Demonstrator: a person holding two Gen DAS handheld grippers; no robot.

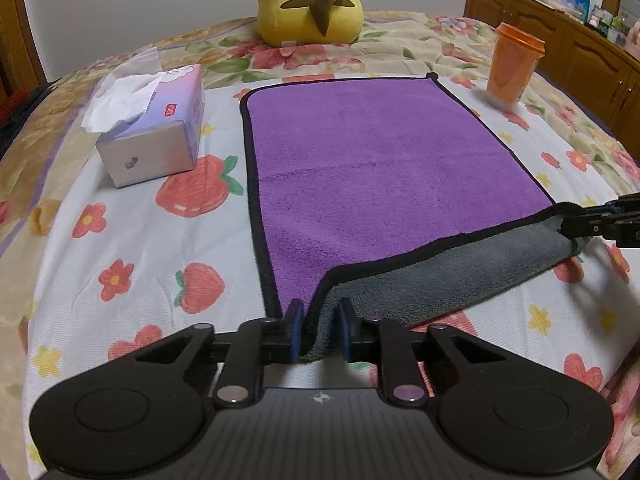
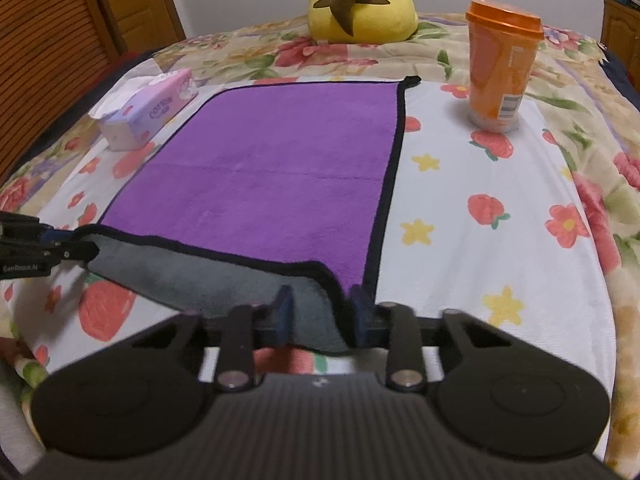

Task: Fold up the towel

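A purple towel [image 1: 376, 160] with a black border and grey underside lies flat on the bed; it also shows in the right wrist view [image 2: 272, 168]. Its near edge is lifted and turned up, grey side showing. My left gripper [image 1: 320, 320] is shut on the towel's near left corner. My right gripper [image 2: 322, 312] is shut on the near right corner. Each gripper shows at the edge of the other's view, the right one [image 1: 600, 224] and the left one [image 2: 36, 248], holding the raised edge between them.
A tissue box [image 1: 156, 128] stands left of the towel, an orange lidded cup [image 1: 514, 64] to its right, a yellow plush toy [image 1: 312, 4] behind it. The bed has a floral sheet [image 1: 132, 240]. Wooden cabinets [image 1: 560, 36] stand at the right.
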